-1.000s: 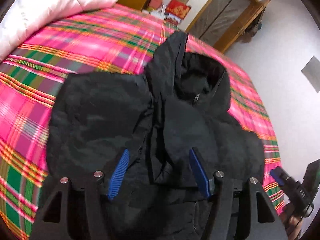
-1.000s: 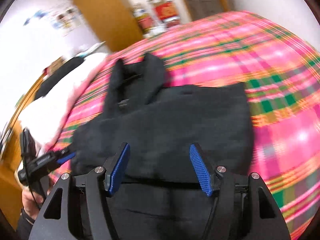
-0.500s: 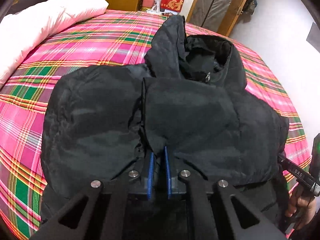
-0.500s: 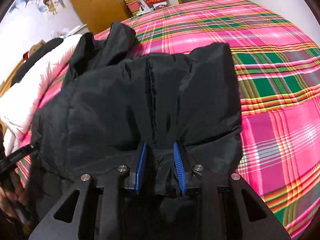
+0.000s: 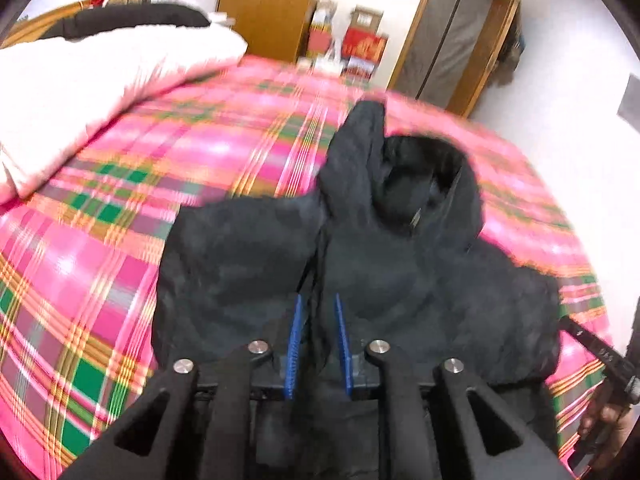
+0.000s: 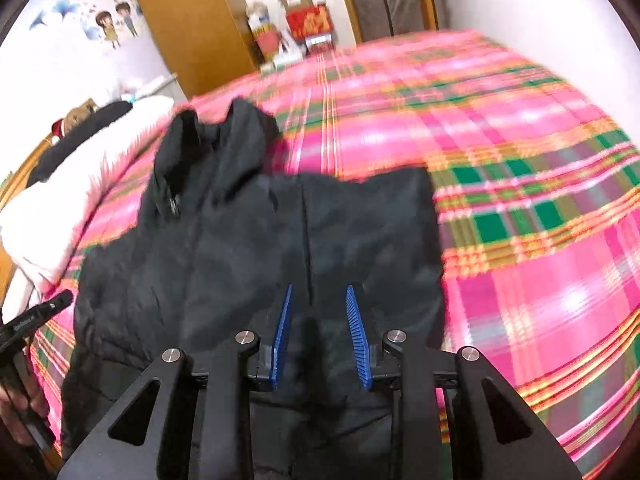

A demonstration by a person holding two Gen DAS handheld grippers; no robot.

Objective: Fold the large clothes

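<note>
A black hooded jacket (image 5: 400, 272) lies on a pink plaid bed (image 5: 100, 248), its sleeves folded in over the body and its hood (image 5: 416, 176) toward the far side. It also shows in the right wrist view (image 6: 248, 248). My left gripper (image 5: 318, 308) is shut on a pinch of the jacket's near edge, with black cloth between the blue pads. My right gripper (image 6: 320, 292) is shut on the jacket's near edge too, with a wider gap packed with cloth. Both views are blurred.
A white quilt (image 5: 88, 92) lies along the bed's left side. A wooden wardrobe (image 5: 268, 4), boxes (image 5: 360, 48) and a door (image 5: 452, 36) stand beyond the bed. The plaid bed (image 6: 520, 200) spreads right of the jacket. The other gripper shows at each view's edge (image 5: 596, 352).
Both grippers closed on the jacket's near edge from wide open a second ago. Since then both have lifted and pulled back with the cloth, and the view has tilted up toward the room.
</note>
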